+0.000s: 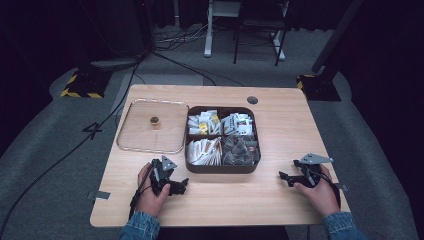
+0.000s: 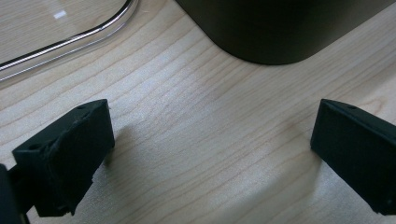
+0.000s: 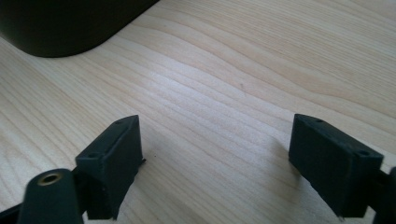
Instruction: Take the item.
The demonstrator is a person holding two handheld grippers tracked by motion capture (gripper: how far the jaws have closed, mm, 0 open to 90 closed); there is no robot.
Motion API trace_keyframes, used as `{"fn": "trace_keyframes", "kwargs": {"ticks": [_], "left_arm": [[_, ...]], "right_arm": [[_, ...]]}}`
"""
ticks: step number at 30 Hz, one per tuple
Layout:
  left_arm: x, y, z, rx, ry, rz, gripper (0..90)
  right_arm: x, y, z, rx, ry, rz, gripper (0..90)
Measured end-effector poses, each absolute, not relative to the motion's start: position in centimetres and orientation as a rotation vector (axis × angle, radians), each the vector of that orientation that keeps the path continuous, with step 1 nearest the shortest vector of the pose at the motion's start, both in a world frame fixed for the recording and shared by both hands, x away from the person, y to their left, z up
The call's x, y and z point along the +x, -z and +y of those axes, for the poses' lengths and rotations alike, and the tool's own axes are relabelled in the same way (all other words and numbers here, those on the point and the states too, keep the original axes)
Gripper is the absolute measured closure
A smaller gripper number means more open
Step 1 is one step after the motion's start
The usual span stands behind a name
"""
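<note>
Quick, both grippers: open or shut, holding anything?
Left gripper: open, holding nothing, low over the bare table near the dark box.
Right gripper: open, holding nothing, over bare table.

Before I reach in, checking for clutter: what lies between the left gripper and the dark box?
Nothing: bare wood separates the left gripper from the dark box, as the left gripper view shows.

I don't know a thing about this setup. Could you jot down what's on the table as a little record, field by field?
Table: light wood
Box: dark, four compartments, holding packets and tea bags
Lid: clear, with a small knob, lying flat to the left of the box
Left tongs: open, empty, resting near the box's front left corner
Right tongs: open, empty, resting to the right of the box
Hands: one holding each tool, at the near edge
</note>
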State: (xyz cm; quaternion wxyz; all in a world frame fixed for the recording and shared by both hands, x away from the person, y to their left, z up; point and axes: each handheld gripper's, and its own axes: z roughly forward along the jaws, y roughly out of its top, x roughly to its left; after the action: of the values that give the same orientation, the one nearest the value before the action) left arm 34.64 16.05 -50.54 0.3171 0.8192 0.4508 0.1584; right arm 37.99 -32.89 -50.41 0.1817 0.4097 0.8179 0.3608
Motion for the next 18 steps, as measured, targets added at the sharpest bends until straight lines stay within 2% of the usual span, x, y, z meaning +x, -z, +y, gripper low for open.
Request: {"fn": "trace_keyframes", "kwargs": {"ticks": [18], "left_arm": [[34.63, 50.55, 16.05, 2.155, -0.42, 1.185, 0.1]], "right_arm": [[38.09, 50.44, -32.65, 1.144, -1.008, 2.329, 12.0]]}}
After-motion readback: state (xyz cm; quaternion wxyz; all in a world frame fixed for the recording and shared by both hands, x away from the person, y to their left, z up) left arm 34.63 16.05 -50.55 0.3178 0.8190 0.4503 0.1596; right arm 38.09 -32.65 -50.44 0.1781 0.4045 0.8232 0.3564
